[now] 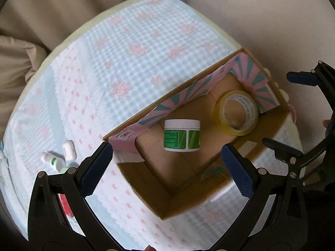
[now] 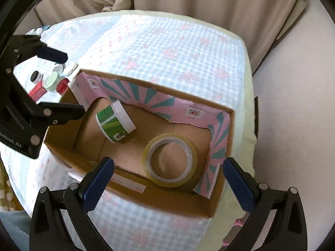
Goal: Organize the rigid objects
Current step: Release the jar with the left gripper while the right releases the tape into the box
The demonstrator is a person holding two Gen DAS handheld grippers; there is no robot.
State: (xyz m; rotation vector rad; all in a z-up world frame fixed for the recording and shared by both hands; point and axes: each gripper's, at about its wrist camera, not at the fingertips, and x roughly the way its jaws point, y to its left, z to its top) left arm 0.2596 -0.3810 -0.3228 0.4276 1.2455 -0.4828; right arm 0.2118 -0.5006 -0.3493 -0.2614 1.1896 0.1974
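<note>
On the checked cloth (image 1: 146,41), jar (image 1: 181,135) and tape (image 1: 236,113) lie boxed beyond both spread, empty grippers (image 1: 167,165) (image 2: 168,177).

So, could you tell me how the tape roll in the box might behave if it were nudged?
The tape roll lies flat on the cardboard box floor, so it would probably slide rather than roll. It looks rigid and, with its hollow core, fairly light.

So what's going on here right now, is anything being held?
Nothing is held. The left gripper and right gripper both hover over the cardboard box with jaws open and empty. Inside the box sit a green-labelled jar and a roll of clear tape. A cluster of small items, among them a white earbud case, waits on the checked cloth beside the box.
</note>
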